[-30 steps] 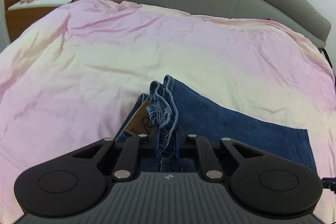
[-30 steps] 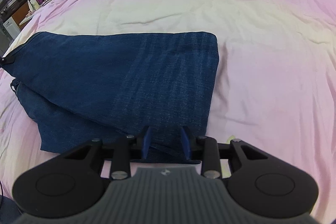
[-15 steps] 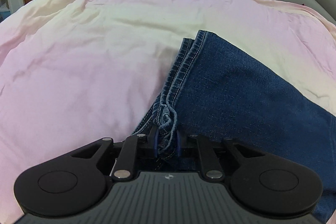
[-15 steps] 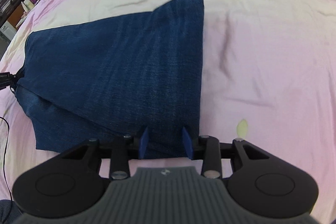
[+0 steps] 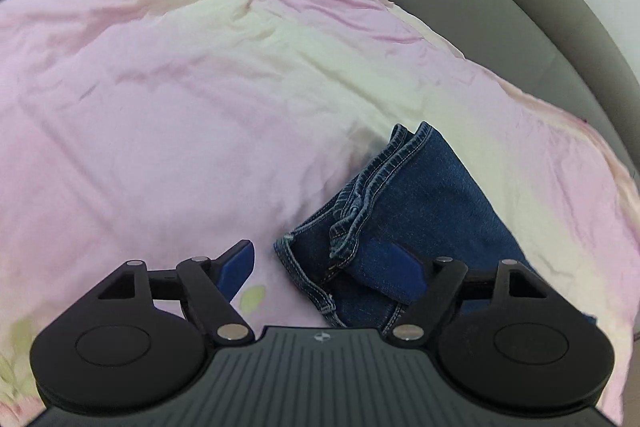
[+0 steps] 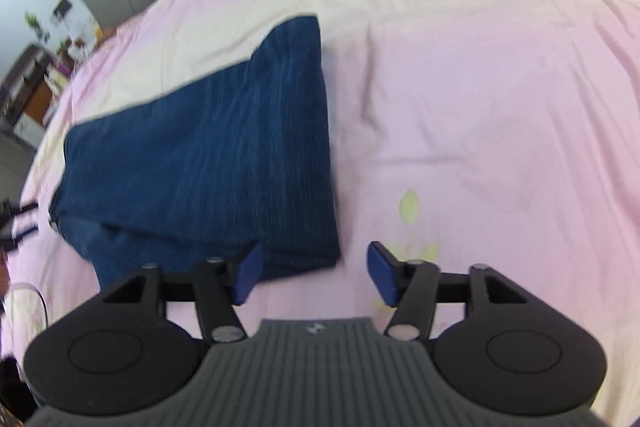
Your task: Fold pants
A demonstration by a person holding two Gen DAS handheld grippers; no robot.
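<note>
Left wrist view: I'm releasing the folded jeans (image 5: 420, 211) onto the bed (image 5: 180, 107), both grippers' jaws opening, gripping nothing. Next: backing off, checking edges.

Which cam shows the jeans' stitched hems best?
Left wrist. The stitched hems sit sharp and close, between the opening left tool fingers, unpinched. The right wrist view shows only the jeans' plain folded panel, blurred, with no hem detail visible.
</note>
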